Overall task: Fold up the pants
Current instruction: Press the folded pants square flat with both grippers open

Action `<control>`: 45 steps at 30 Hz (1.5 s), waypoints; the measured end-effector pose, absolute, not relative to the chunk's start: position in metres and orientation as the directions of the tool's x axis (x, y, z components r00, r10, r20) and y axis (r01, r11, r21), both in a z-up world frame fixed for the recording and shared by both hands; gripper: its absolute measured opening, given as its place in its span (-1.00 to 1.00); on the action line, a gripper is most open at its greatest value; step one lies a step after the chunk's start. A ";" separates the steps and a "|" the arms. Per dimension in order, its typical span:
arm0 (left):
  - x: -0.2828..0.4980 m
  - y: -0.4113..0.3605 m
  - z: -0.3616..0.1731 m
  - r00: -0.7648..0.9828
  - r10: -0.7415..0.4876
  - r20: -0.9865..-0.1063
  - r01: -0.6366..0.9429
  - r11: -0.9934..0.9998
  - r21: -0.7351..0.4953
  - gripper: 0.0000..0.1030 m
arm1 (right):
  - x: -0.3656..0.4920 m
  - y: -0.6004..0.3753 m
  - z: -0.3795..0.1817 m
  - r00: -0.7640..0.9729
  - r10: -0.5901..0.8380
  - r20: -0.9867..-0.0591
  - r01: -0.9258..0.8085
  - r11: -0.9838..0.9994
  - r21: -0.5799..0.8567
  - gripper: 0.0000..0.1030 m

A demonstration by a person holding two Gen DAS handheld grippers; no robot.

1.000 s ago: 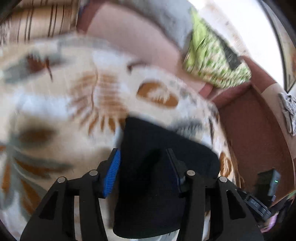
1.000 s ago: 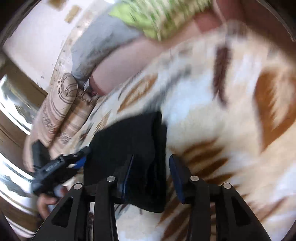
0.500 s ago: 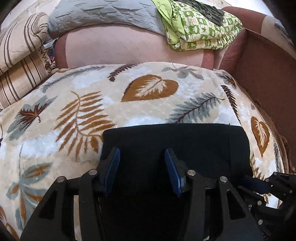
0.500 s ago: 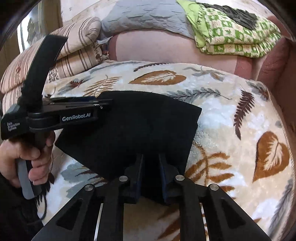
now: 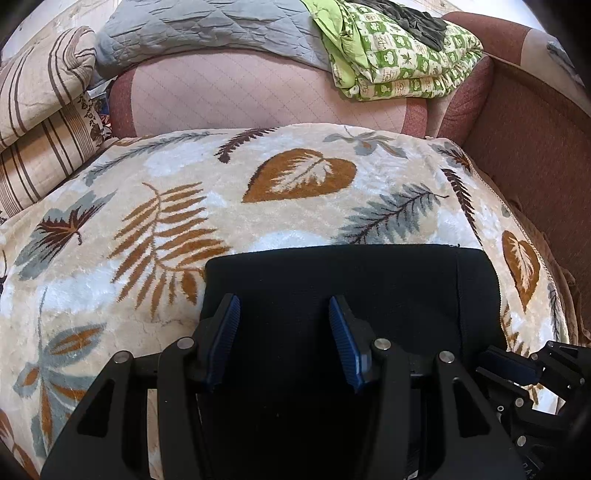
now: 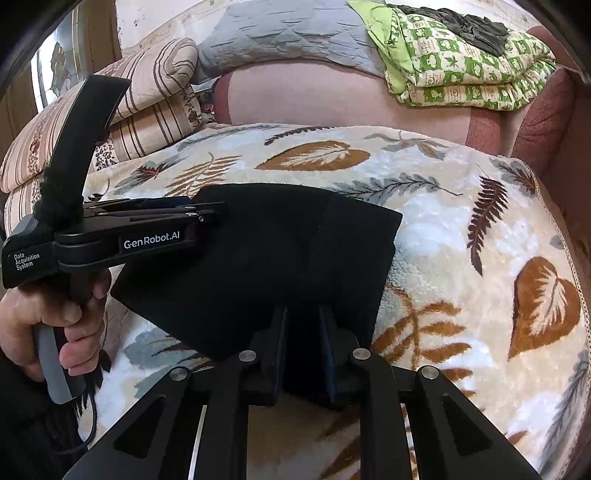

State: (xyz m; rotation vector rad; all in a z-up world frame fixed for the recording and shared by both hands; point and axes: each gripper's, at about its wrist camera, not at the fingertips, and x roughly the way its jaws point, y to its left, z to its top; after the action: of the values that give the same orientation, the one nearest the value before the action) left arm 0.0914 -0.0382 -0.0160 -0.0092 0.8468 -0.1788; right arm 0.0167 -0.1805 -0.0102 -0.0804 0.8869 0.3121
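On the sofa seat: leaf-patterned plush blanket (image 5: 295, 206), cream with brown and grey leaves, spread flat.
Pants: black folded fabric pants (image 6: 266, 251), lying flat on the blanket near its front edge.
Left tool (image 5: 284, 332): blue-padded jaws stand apart above the pants, pads not pressing the cloth; person's hand (image 6: 55, 325) grips its handle.
Right tool (image 6: 303, 350): jaws have just been closing and now sit narrow, pinching the near edge of the pants.
Backrest: grey quilted cover (image 5: 207, 26) beside a green-and-white patterned folded blanket (image 5: 402, 62).
Far left: striped beige cushions (image 5: 40, 122).
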 end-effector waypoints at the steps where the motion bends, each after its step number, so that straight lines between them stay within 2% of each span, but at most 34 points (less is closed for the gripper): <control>1: 0.091 -0.038 -0.016 0.649 -0.160 -0.744 0.154 0.985 -0.078 -0.05 | 0.017 -0.181 -0.010 0.590 0.235 -0.773 -0.301 0.952 0.060 -0.67; 10: 0.090 -0.039 -0.016 0.650 -0.161 -0.743 0.154 0.985 -0.079 -0.04 | 0.015 -0.183 -0.011 0.598 0.246 -0.763 -0.289 0.954 0.081 -0.65; 14: 0.089 -0.039 -0.017 0.649 -0.162 -0.743 0.154 0.985 -0.079 -0.04 | 0.015 -0.183 -0.011 0.597 0.258 -0.760 -0.283 0.954 0.101 -0.56; 15: 0.089 -0.039 -0.017 0.649 -0.162 -0.743 0.154 0.985 -0.079 -0.04 | 0.015 -0.183 -0.011 0.594 0.268 -0.759 -0.289 0.951 0.110 -0.48; 16: 0.089 -0.039 -0.017 0.650 -0.162 -0.743 0.154 0.985 -0.080 -0.04 | 0.015 -0.182 -0.011 0.583 0.298 -0.756 -0.307 0.942 0.135 -0.23; 17: 0.089 -0.039 -0.017 0.650 -0.163 -0.742 0.155 0.985 -0.080 -0.04 | 0.014 -0.178 -0.011 0.569 0.339 -0.749 -0.340 0.927 0.162 0.14; 19: 0.089 -0.039 -0.016 0.651 -0.163 -0.741 0.155 0.985 -0.080 -0.04 | 0.010 -0.167 -0.011 0.573 0.334 -0.749 -0.375 0.919 0.123 0.41; 22: 0.088 -0.039 -0.017 0.651 -0.165 -0.741 0.155 0.984 -0.083 -0.03 | 0.003 -0.153 -0.014 0.603 0.272 -0.749 -0.387 0.922 0.023 0.44; 26: 0.088 -0.039 -0.016 0.652 -0.164 -0.740 0.154 0.985 -0.082 0.05 | 0.003 -0.157 -0.014 0.611 0.294 -0.735 -0.380 0.923 0.054 0.46; 28: 0.089 -0.038 -0.016 0.653 -0.153 -0.742 0.143 0.987 -0.078 0.28 | 0.003 -0.158 -0.015 0.612 0.298 -0.732 -0.376 0.924 0.061 0.46; 29: 0.090 -0.036 -0.017 0.649 -0.135 -0.748 0.126 0.990 -0.069 0.68 | 0.003 -0.158 -0.015 0.613 0.294 -0.733 -0.377 0.925 0.055 0.46; 30: 0.094 -0.032 -0.022 0.629 -0.116 -0.769 0.091 0.993 -0.075 0.94 | 0.003 -0.158 -0.015 0.613 0.292 -0.734 -0.376 0.925 0.054 0.46; 31: 0.097 -0.022 -0.028 0.602 -0.142 -0.786 0.058 0.989 -0.134 1.00 | 0.004 -0.159 -0.015 0.612 0.295 -0.734 -0.374 0.925 0.060 0.46; 32: 0.100 -0.011 -0.034 0.570 -0.201 -0.797 0.029 0.974 -0.225 1.00 | 0.004 -0.158 -0.014 0.611 0.297 -0.734 -0.376 0.924 0.062 0.48; 34: 0.105 0.001 -0.040 0.535 -0.267 -0.802 0.001 0.949 -0.315 1.00 | 0.004 -0.157 -0.014 0.605 0.296 -0.739 -0.387 0.921 0.052 0.52; 38: 0.105 -0.004 -0.037 0.555 -0.232 -0.799 0.022 0.964 -0.265 1.00 | 0.002 -0.153 -0.015 0.604 0.282 -0.745 -0.397 0.918 0.025 0.58; 45: 0.104 -0.006 -0.039 0.562 -0.225 -0.796 0.018 0.966 -0.260 1.00 | 0.002 -0.154 -0.015 0.601 0.285 -0.747 -0.397 0.917 0.030 0.59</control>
State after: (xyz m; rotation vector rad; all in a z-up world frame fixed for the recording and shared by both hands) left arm 0.1040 -0.0062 -0.0390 -0.2325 0.9660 -0.1445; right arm 0.0016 -0.1536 -0.0152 -0.1447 0.8380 0.3967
